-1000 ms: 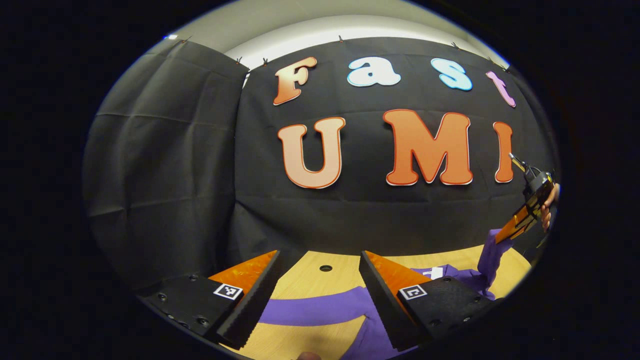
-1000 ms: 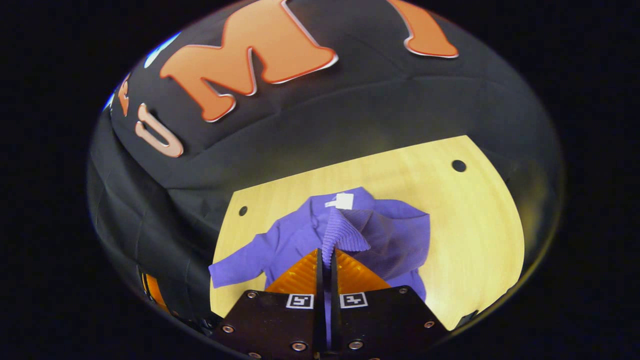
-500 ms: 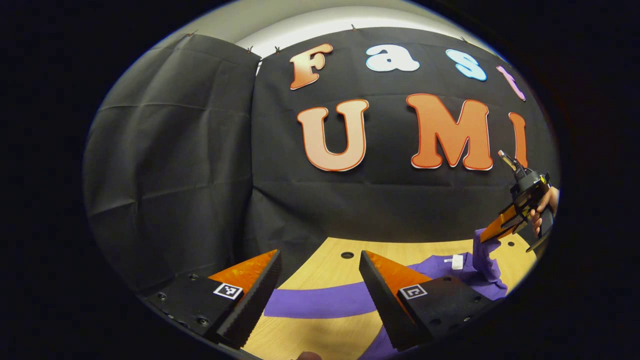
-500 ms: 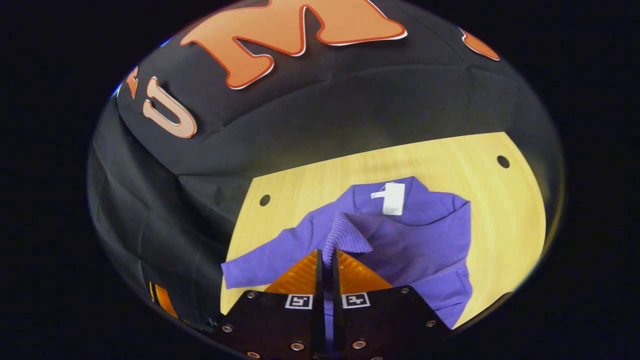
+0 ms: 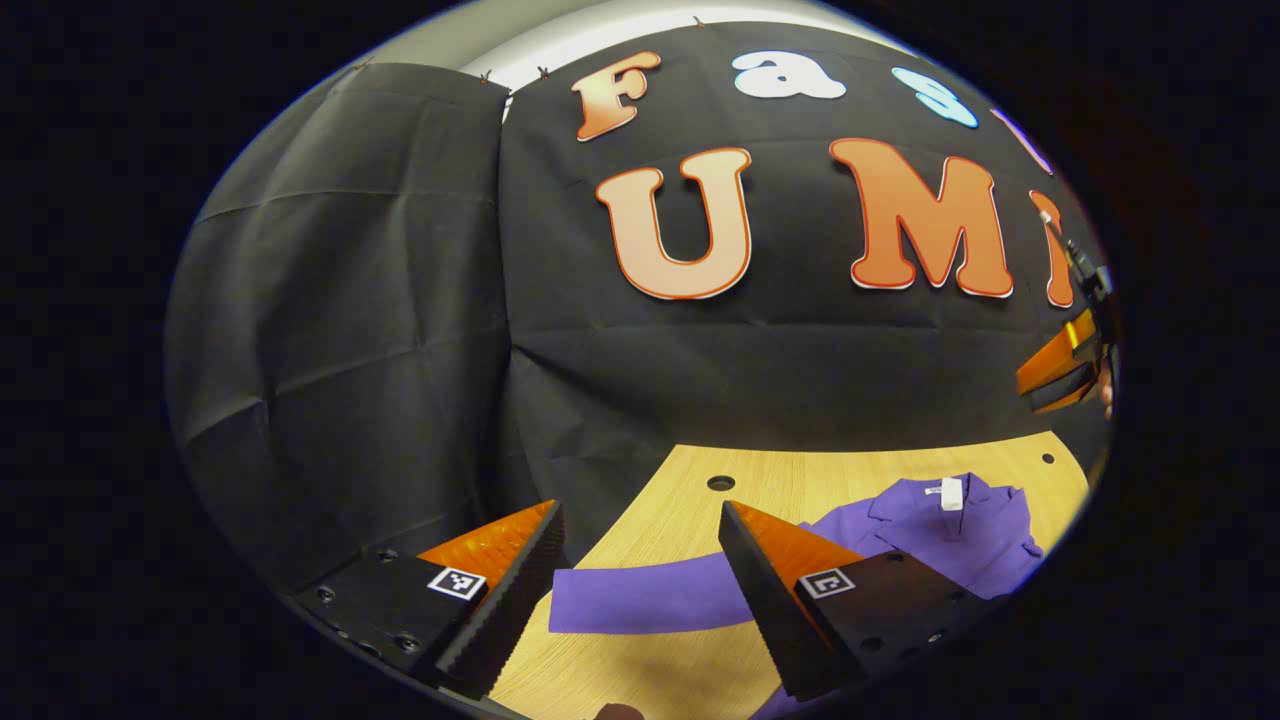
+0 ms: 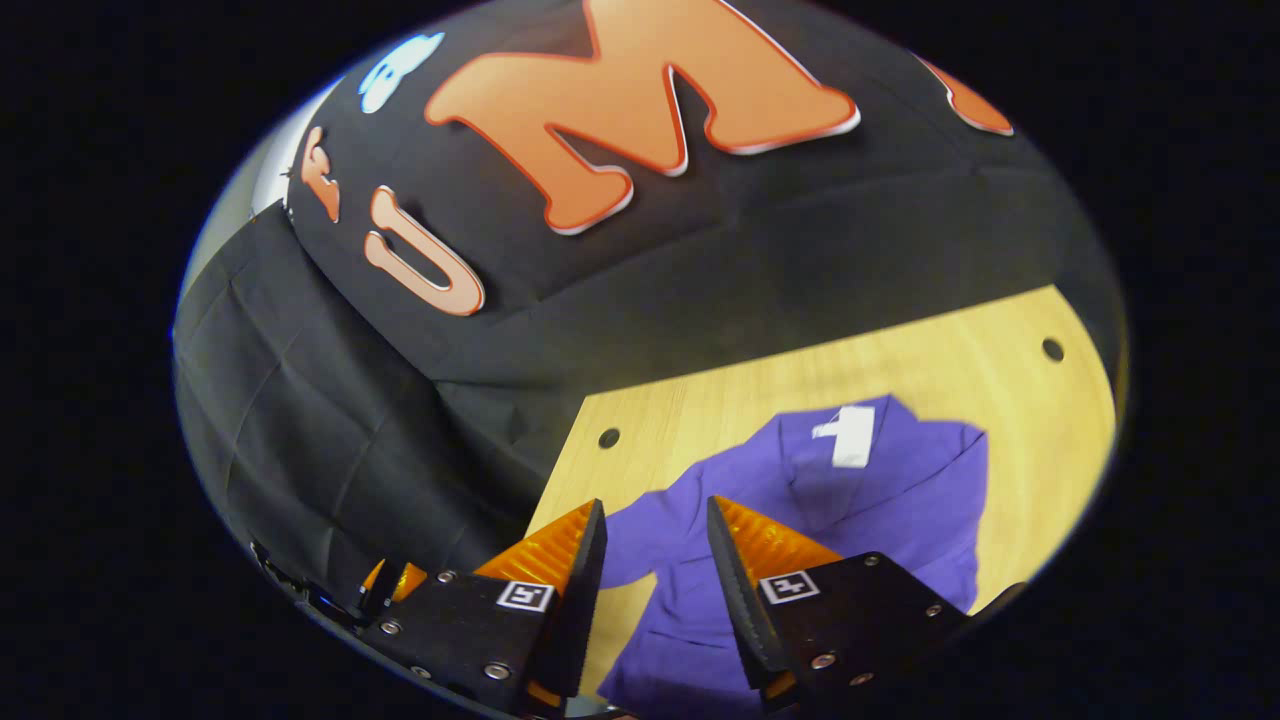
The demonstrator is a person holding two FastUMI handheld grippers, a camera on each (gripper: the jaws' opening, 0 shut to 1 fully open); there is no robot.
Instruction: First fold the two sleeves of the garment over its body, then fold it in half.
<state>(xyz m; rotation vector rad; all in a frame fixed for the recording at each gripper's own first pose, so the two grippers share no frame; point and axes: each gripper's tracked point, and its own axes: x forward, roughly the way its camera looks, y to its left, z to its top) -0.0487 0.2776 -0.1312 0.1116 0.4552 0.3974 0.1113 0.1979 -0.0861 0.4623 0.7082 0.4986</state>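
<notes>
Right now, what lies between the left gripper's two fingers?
In the left gripper view, the left gripper hangs open over the garment's outstretched sleeve, lying flat on the wooden table.

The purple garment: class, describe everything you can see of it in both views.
The purple garment is a soft, knit-looking top lying flat on the wooden table, with a white tag at its neck. One long sleeve stretches straight out over the wood, between the open left gripper fingers' line of sight. The other side looks folded over the body. The open right gripper hovers above, not touching.

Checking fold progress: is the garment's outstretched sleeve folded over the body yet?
Not yet: the sleeve lies spread flat on the table, away from the body.
</notes>
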